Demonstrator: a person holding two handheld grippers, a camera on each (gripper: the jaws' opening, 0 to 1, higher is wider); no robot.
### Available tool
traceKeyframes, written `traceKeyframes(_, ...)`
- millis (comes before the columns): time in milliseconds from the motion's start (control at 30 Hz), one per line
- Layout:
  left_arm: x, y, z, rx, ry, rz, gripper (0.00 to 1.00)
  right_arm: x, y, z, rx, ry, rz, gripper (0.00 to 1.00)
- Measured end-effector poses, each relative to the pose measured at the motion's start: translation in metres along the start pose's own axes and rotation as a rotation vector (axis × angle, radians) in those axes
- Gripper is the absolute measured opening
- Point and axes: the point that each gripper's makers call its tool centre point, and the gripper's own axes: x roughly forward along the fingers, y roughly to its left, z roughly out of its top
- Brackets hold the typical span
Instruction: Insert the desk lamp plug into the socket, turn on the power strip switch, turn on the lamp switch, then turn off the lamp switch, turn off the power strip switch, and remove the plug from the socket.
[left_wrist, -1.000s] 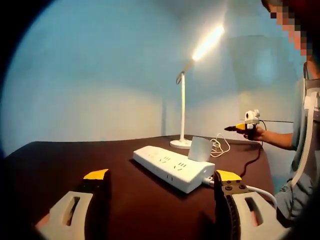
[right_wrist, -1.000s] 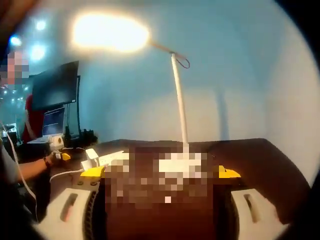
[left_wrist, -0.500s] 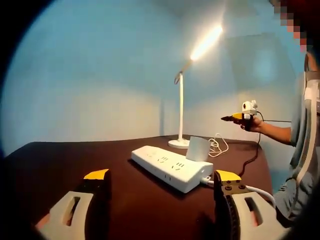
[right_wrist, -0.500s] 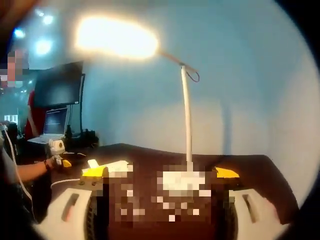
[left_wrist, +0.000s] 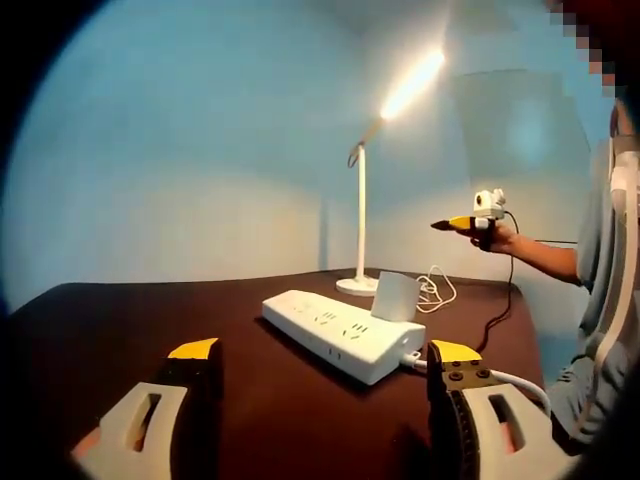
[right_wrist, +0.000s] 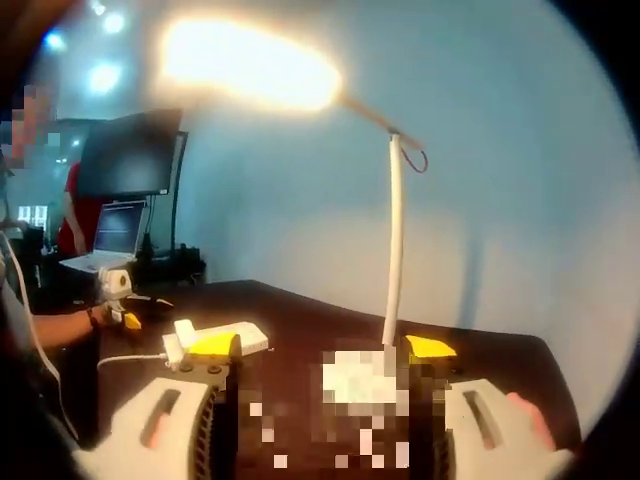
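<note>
A pale blue wall backs a dark brown table (left_wrist: 120, 310) in both views. In the left gripper view, the left gripper (left_wrist: 318, 365) rises from the bottom with its yellow-tipped jaws set wide apart and nothing between them, low over the table. Between and beyond the jaws lies the white power strip (left_wrist: 340, 335), running diagonally across the table. A white plug block (left_wrist: 396, 297) stands upright in the strip's far end, and a white cable (left_wrist: 520, 383) leaves the strip's near end toward the right. Behind the strip stands the desk lamp (left_wrist: 362, 215), its round base on the table, its head lit bright. A loose white cord (left_wrist: 438, 292) coils just beside the base. Further right, a person's hand holds the right gripper (left_wrist: 462, 223) in the air, above the table and well apart from the lamp; whether it is open there cannot be told.

In the right gripper view, a dark monitor (right_wrist: 130, 155) and a laptop (right_wrist: 112, 230) stand at the far left. The right gripper's own jaws stand wide apart, holding nothing. The lamp stem rises just beyond them, the lit head glaring at upper left.
</note>
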Motion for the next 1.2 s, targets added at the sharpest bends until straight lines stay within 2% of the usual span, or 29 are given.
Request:
traceKeyframes(367, -0.001, 0.000, 0.001, -0.013, -0.006, 0.001, 0.80, 0.029, -0.007, -0.005, -0.010, 0.004, 0.039, 0.49)
traceKeyframes(467, -0.002, 0.002, 0.000, -0.012, -0.003, 0.006, 0.79, 0.036, -0.012, -0.007, -0.010, 0.009, 0.038, 0.42)
traceKeyframes(1200, -0.003, 0.004, 0.000, -0.020, 0.002, 0.012, 0.78, 0.066, -0.036, -0.044, 0.076, 0.050, 0.034, 0.33)
